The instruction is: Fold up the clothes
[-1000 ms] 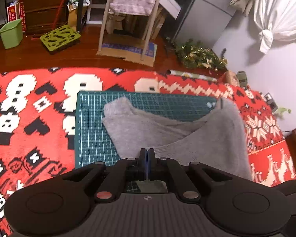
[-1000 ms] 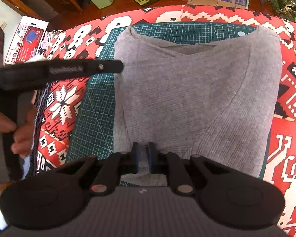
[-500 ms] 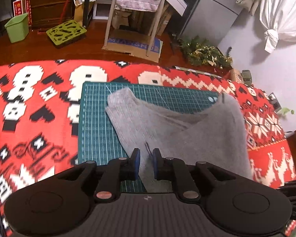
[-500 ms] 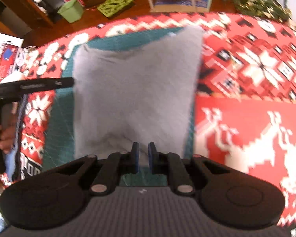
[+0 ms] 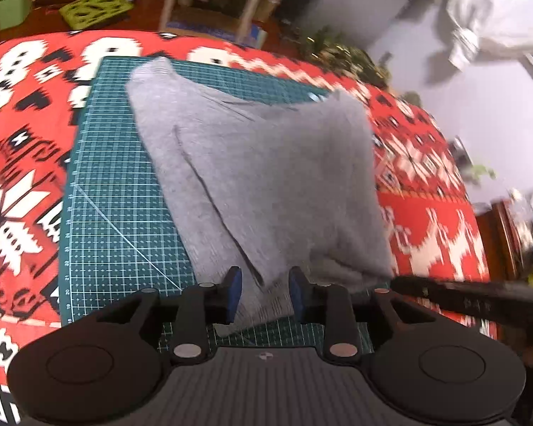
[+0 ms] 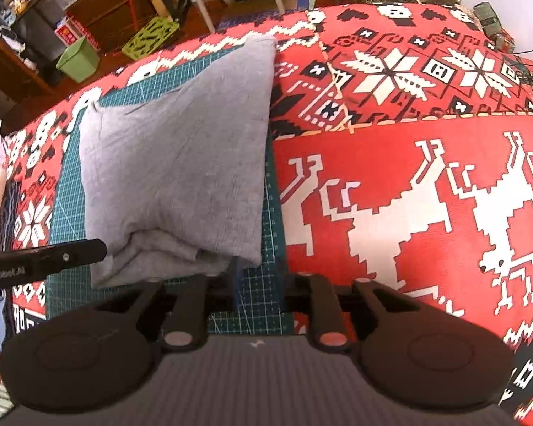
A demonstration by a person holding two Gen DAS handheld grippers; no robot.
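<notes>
The red patterned cloth point(image 6: 391, 184) covers the whole surface beneath me, and on it lies the green cutting mat point(image 5: 124, 213), which I take to be the marked working area for the fold. On the mat rests the grey garment point(image 5: 266, 177), already doubled into a rough rectangle; its right edge runs along the mat's right border, and its near edge is a thick stack of layers, which suggests the fold is well along.

My left gripper point(image 5: 264, 293) has its jaws released and spread, the blue pads to either side of a loose corner of the garment's near edge without pinching it. My right gripper point(image 6: 257, 289) is likewise open and grasps nothing; its left pad sits just beside the near right corner of the garment, over bare mat. I judge both are placed here because the near edge is where a last tuck or a smoothing would begin.

The left view shows a seam or crease running diagonally down the top layer, and the bare left strip of the mat. The right view alone shows the bulging stacked layers at the near edge, and my left tool's black finger point(image 6: 46, 261) reaching in just beside them.
</notes>
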